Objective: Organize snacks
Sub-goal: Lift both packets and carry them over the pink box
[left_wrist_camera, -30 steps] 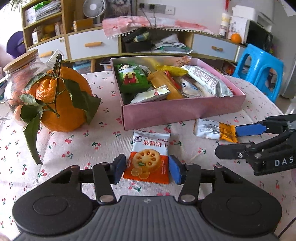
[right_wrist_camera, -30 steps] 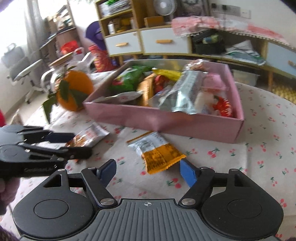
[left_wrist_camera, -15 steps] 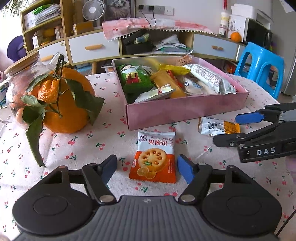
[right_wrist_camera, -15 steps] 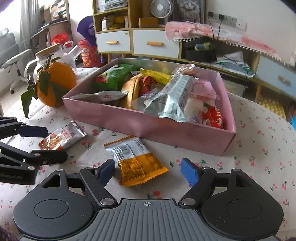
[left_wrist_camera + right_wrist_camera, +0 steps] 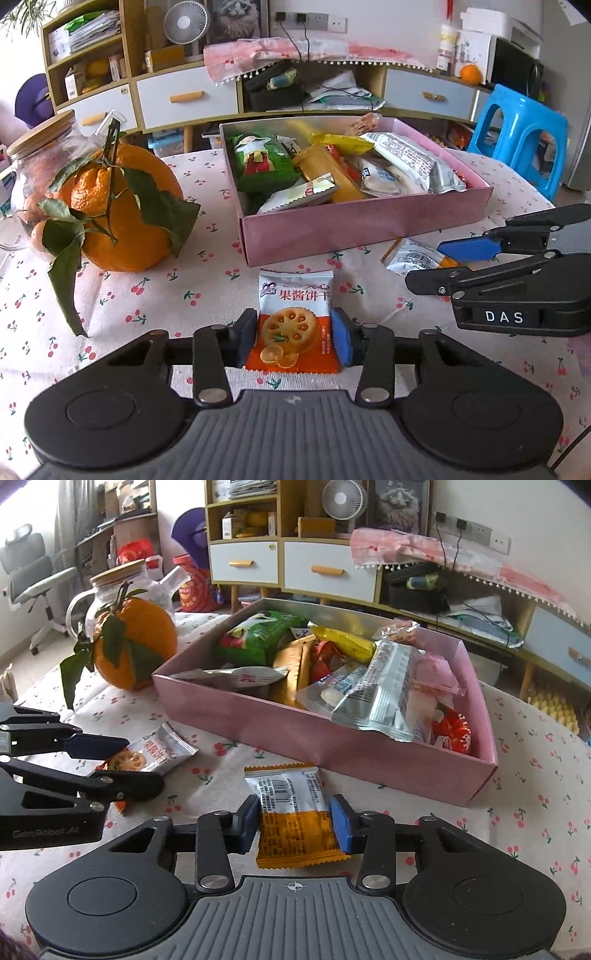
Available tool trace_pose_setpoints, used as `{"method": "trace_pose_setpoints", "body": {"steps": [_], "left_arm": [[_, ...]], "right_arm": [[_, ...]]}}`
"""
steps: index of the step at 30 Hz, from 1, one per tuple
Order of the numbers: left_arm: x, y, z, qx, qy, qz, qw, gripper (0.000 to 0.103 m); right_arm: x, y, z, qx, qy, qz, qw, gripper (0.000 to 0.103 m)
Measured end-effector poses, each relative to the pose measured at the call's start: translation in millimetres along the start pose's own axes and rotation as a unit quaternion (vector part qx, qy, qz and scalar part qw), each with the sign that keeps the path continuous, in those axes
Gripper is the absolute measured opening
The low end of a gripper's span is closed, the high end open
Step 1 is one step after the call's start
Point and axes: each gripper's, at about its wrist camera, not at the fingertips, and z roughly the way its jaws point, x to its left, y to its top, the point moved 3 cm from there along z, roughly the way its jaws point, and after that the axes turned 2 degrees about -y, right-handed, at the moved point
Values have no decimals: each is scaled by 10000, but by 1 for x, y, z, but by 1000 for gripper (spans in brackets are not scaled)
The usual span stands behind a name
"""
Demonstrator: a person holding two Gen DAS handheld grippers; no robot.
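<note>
A white and orange biscuit packet (image 5: pixel 295 317) lies on the cherry-print cloth in front of the pink snack box (image 5: pixel 369 229). My left gripper (image 5: pixel 294 341) straddles its lower half. The jaws are closing and both blue pads touch the packet's side edges. A silver and orange packet (image 5: pixel 293 812) lies face down to the right of it, with my right gripper (image 5: pixel 295 825) closing on it, pads against its sides. Each gripper also shows in the other's view: the right gripper (image 5: pixel 426 264) and the left gripper (image 5: pixel 142 763). The pink box (image 5: pixel 332 746) holds several snack packets.
A large orange with leaves (image 5: pixel 122 206) and a glass jar with a wooden lid (image 5: pixel 33 155) stand at the left on the table. A blue stool (image 5: pixel 524 136) and low cabinets (image 5: pixel 184 99) are beyond the table's far edge.
Both grippers' jaws stood wide of their packets before and have now closed onto the packets' sides. The right gripper has squared up over the silver and orange packet.
</note>
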Motion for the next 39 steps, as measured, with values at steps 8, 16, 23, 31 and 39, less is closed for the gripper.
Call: {"method": "trace_pose_setpoints", "body": {"steps": [8,16,23,31,39], "left_arm": [[6,2,-3,125,-80,-219,9997,36],[7,6,-15,75,-196,-334,9992,36],[7,15,-25,-3,-378,-469,9982,36],[-1,28,-37,-195,-591,-514,9967,36],[-12,52,-31,-536,-626,-516,9953,36]], "right_arm": [[-4,-1,-11,26,84,145,9999,40],[-15,-1,-27,101,125,376,9992,40],[-32,0,-44,78,27,691,9976,40],[-54,9,-65,-248,-21,1164,9929,40],[-85,30,-64,-674,-106,2002,9774,40]]}}
